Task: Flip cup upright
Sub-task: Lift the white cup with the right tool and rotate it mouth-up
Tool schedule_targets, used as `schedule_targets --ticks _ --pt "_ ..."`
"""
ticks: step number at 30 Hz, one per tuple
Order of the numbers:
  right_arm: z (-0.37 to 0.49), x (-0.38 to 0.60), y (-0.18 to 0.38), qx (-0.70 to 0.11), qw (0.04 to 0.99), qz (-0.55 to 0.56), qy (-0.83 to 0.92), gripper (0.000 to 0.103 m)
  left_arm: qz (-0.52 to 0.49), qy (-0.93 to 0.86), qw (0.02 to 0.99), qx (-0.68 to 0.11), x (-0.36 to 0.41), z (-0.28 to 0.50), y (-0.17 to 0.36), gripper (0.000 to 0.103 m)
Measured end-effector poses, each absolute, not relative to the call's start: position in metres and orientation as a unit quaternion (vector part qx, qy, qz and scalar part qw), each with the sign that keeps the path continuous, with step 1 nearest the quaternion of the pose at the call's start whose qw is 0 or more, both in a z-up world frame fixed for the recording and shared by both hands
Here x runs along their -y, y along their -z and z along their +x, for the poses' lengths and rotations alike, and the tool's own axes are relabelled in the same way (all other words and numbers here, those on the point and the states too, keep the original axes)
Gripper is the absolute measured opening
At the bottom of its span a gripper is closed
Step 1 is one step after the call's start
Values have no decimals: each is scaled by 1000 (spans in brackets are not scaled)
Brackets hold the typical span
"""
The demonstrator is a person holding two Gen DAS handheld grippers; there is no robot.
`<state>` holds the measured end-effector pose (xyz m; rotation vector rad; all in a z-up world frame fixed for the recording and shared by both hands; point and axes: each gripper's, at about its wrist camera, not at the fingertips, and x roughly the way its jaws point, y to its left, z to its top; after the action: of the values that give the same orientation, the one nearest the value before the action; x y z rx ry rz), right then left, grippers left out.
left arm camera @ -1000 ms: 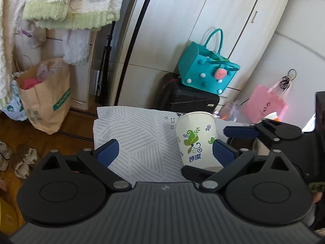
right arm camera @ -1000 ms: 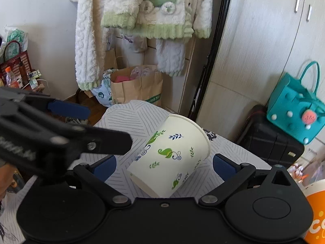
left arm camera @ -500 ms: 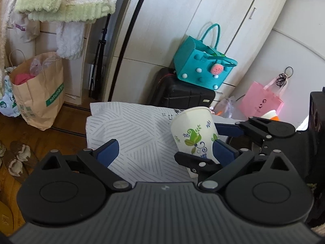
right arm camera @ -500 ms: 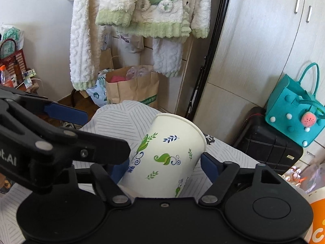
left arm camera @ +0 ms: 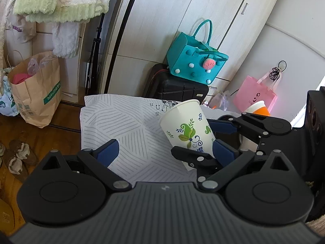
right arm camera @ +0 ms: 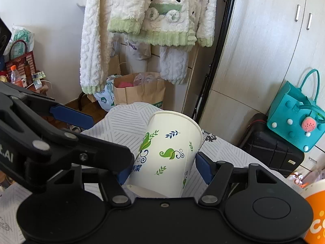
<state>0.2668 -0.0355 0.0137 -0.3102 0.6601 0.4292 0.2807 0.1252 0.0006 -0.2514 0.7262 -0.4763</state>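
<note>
A white paper cup with green leaf prints [right arm camera: 168, 152] is held tilted, rim up and away, above the striped cloth on the table [right arm camera: 126, 124]. My right gripper [right arm camera: 162, 168] is shut on its lower body, blue pads on both sides. In the left wrist view the cup [left arm camera: 186, 130] sits right of centre, clamped by the right gripper [left arm camera: 215, 136]. My left gripper [left arm camera: 164, 152] is open and empty, just left of the cup; its arm crosses the right wrist view at the left [right arm camera: 61, 140].
An orange and white cup [left arm camera: 258, 107] stands at the table's right side, also at the bottom right of the right wrist view [right arm camera: 316, 213]. Beyond the table are a teal bag [left arm camera: 195, 61] on a black case, a brown paper bag [left arm camera: 36, 93] and hanging fluffy clothes [right arm camera: 142, 24].
The right gripper closed on the cup and turned it from lying tilted towards standing, rim upward. The left gripper stayed open beside it.
</note>
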Motion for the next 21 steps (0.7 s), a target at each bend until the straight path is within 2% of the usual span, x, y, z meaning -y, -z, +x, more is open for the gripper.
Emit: schedule_targets --ticks 21 --pt "183 61 -45 -277 917 -163 -234 70 -105 268 887 -360 -100 212 -39 100"
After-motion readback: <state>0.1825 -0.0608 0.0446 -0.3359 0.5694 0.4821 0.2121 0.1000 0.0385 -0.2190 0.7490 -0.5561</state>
